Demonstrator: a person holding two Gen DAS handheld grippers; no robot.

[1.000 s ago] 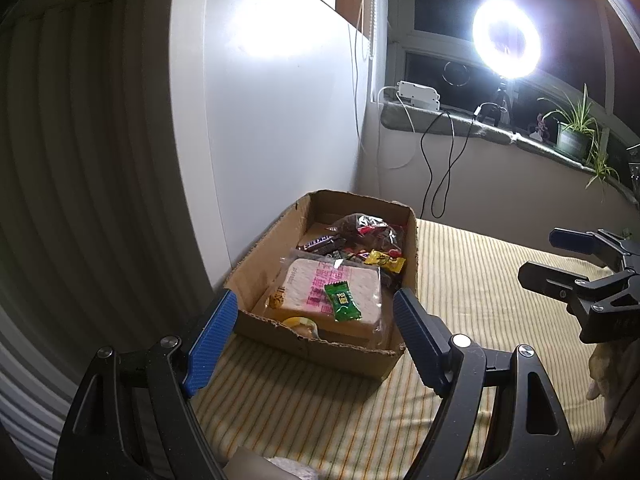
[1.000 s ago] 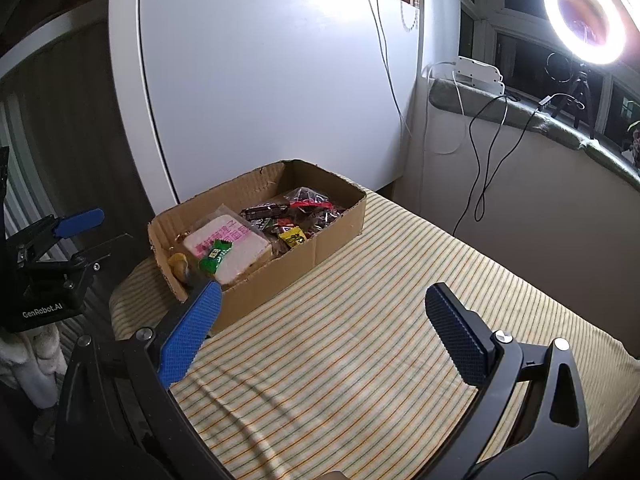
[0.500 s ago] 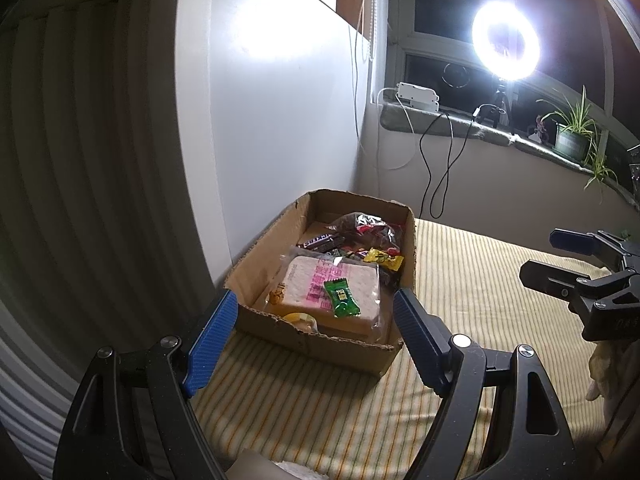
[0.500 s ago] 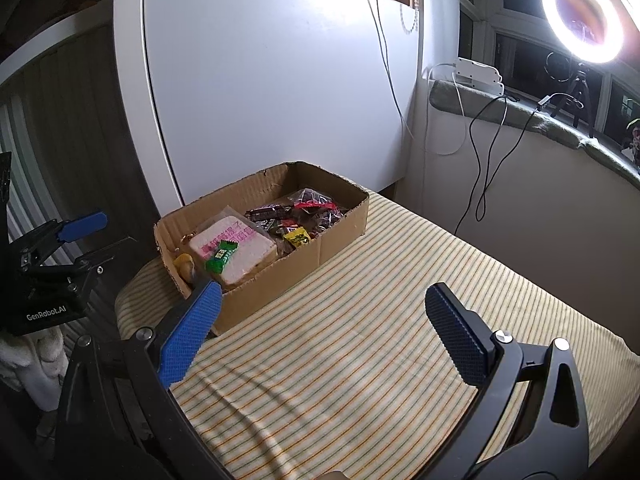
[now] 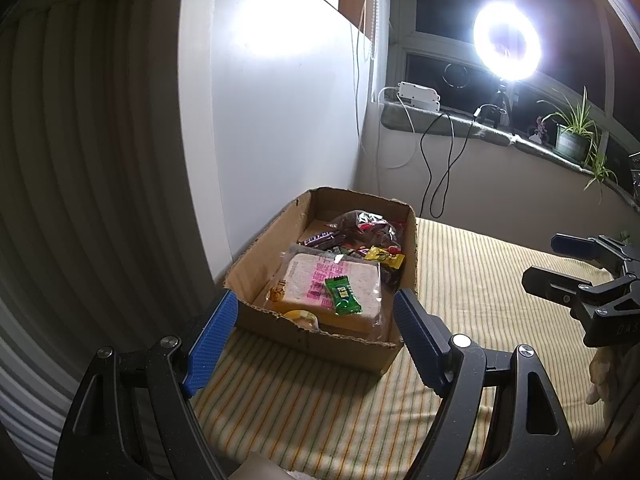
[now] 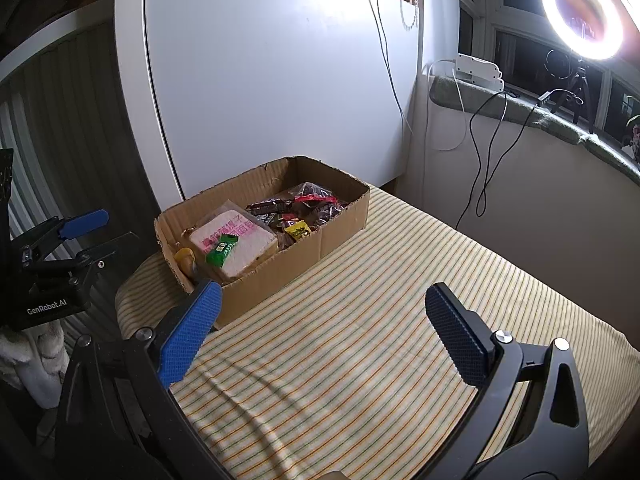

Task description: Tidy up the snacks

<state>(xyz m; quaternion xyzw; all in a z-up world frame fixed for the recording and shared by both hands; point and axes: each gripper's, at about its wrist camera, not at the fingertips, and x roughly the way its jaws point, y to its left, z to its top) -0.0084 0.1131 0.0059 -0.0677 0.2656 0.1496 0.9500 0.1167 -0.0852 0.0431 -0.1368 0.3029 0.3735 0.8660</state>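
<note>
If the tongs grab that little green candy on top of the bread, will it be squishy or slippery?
The green candy looks small and probably light. Its glossy wrapper may slip. It lies loose on the soft-looking bagged bread, so pressing down would likely sink it.

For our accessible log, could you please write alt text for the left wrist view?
An open cardboard box of snacks sits on a striped cloth, with a green candy lying on a wrapped bread pack. The left hand-held gripper hangs open before it; the right hand-held gripper shows at the right edge.
</note>
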